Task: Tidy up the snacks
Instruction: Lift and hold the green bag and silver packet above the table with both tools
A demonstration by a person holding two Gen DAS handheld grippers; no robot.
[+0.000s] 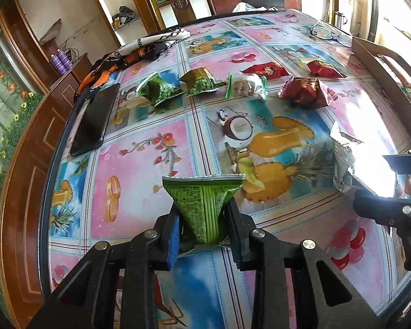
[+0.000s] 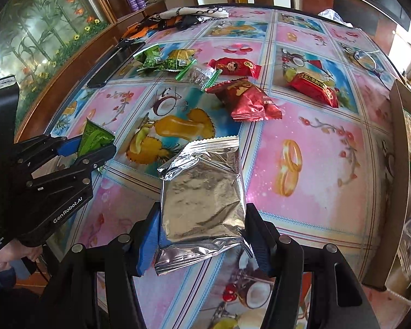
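My left gripper [image 1: 202,219] is shut on a green snack packet [image 1: 204,203], held just above the table; from the right wrist view the same green packet [image 2: 94,137] sticks out of the left gripper [image 2: 91,148]. My right gripper [image 2: 201,233] is shut on a silver foil packet [image 2: 202,189], its pads pressing both sides. Farther back lie two green packets [image 1: 161,90] [image 1: 202,82], a clear packet with green ends [image 1: 246,85], a dark red packet [image 1: 304,90] and two bright red packets [image 1: 265,70] [image 1: 324,68].
The table [image 1: 150,164] wears a glossy patterned cloth. A black phone [image 1: 94,119] lies at its left edge, a scarf [image 1: 139,49] behind it, glasses [image 1: 326,33] at the back right. A cardboard box [image 2: 397,164] stands along the right side. A chair [image 1: 178,0] is behind the table.
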